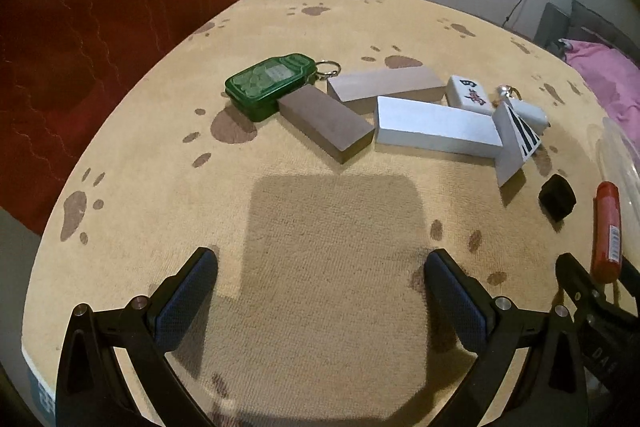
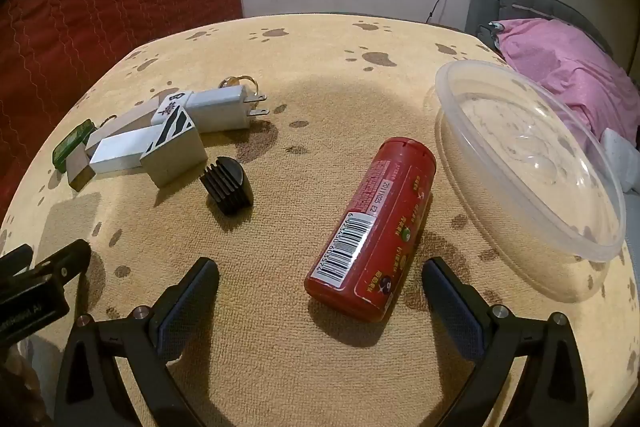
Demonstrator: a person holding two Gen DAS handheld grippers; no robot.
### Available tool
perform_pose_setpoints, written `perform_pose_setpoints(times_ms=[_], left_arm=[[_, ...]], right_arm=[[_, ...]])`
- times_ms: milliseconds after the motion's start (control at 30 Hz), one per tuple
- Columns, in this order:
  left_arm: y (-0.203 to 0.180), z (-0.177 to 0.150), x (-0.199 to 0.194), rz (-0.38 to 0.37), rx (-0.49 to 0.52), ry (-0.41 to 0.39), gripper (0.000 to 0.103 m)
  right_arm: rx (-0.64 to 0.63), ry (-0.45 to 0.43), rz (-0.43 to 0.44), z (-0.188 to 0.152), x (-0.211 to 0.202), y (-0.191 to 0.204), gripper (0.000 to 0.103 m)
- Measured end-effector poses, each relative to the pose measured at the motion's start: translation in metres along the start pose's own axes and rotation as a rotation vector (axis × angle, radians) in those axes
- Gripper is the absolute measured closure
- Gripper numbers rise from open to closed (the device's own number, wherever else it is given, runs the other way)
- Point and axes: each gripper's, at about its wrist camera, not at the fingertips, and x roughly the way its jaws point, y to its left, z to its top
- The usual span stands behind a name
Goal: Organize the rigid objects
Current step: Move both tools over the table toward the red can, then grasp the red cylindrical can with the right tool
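Observation:
A red bottle (image 2: 370, 229) lies on its side on the paw-print cloth, just ahead of my open right gripper (image 2: 320, 277), nearer its right finger and untouched. A clear plastic bowl (image 2: 532, 163) stands to its right. A black ribbed piece (image 2: 228, 185) lies to its left. Farther left sits a cluster: a white plug adapter (image 2: 218, 107), a mahjong tile (image 2: 172, 103), a striped block (image 2: 174, 147), a silver block (image 1: 436, 127), a brown block (image 1: 326, 125), a grey block (image 1: 386, 83) and a green tin (image 1: 266, 85). My left gripper (image 1: 320, 267) is open over bare cloth, well short of the cluster.
The cloth-covered table (image 1: 320, 307) drops off at the left and far edges. A red quilted fabric (image 1: 120, 7) hangs behind on the left. A pink bedding heap (image 2: 568, 71) lies beyond the bowl. The right gripper's arm (image 1: 588, 299) shows at the right of the left view.

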Motion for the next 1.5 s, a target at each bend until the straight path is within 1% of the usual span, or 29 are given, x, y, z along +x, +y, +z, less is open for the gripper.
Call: perform_pose_setpoints(times_ms=[167, 267, 467, 533, 667, 767, 800, 867, 900, 933, 1033, 1133, 1267, 1400, 1433, 1467, 1500], left_arm=[[-0.001, -0.001, -0.003, 0.01, -0.022, -0.019, 0.0], [-0.004, -0.002, -0.004, 0.006, -0.016, -0.024, 0.0], [-0.007, -0.001, -0.006, -0.023, 0.018, -0.002, 0.0], [-0.007, 0.0, -0.005, -0.029, 0.022, 0.006, 0.0], [-0.009, 0.003, -0.003, -0.037, 0.038, 0.014, 0.0], [-0.011, 0.003, -0.002, -0.042, 0.045, 0.013, 0.0], [-0.011, 0.003, -0.002, -0.041, 0.043, 0.011, 0.0], [-0.01, 0.002, -0.003, -0.043, 0.044, 0.005, 0.0], [-0.01, 0.001, -0.003, -0.046, 0.045, 0.001, 0.0], [-0.01, 0.0, -0.003, -0.048, 0.047, -0.004, 0.0], [-0.009, -0.003, -0.004, -0.049, 0.043, -0.027, 0.0], [-0.01, -0.005, -0.005, -0.048, 0.038, -0.033, 0.0], [-0.009, -0.005, -0.006, -0.052, 0.043, -0.029, 0.0], [-0.009, -0.003, -0.009, -0.074, 0.05, -0.022, 0.0], [-0.01, -0.003, -0.01, -0.085, 0.055, -0.021, 0.0], [-0.01, -0.002, -0.011, -0.091, 0.059, -0.02, 0.0], [-0.012, -0.002, -0.014, -0.099, 0.064, -0.025, 0.0]], right_arm=[[0.001, -0.006, 0.003, 0.0, -0.001, 0.0, 0.0], [0.003, -0.004, 0.004, 0.0, 0.0, -0.001, 0.0], [0.007, -0.003, -0.007, 0.002, 0.002, 0.0, 0.0], [0.006, 0.002, 0.005, 0.0, 0.001, -0.002, 0.0], [-0.041, -0.002, 0.05, -0.008, -0.006, -0.006, 0.0], [-0.048, -0.009, 0.092, -0.011, -0.009, -0.012, 0.0], [-0.071, -0.003, 0.103, -0.013, -0.011, -0.012, 0.0], [-0.119, 0.017, 0.082, -0.016, -0.015, -0.011, 0.0], [-0.111, 0.022, 0.075, -0.018, -0.018, -0.015, 0.0], [-0.089, 0.016, 0.074, -0.019, -0.024, -0.02, 0.0], [-0.015, -0.076, 0.093, -0.02, -0.053, -0.043, 0.0], [0.018, -0.127, 0.114, -0.013, -0.068, -0.061, 0.0], [0.021, -0.123, 0.161, -0.006, -0.066, -0.071, 0.0], [0.005, -0.104, 0.233, -0.002, -0.058, -0.067, 0.001], [-0.002, -0.089, 0.243, -0.002, -0.053, -0.064, 0.004], [-0.007, -0.072, 0.243, -0.002, -0.048, -0.06, 0.013], [-0.009, -0.057, 0.241, -0.002, -0.043, -0.056, 0.018]])
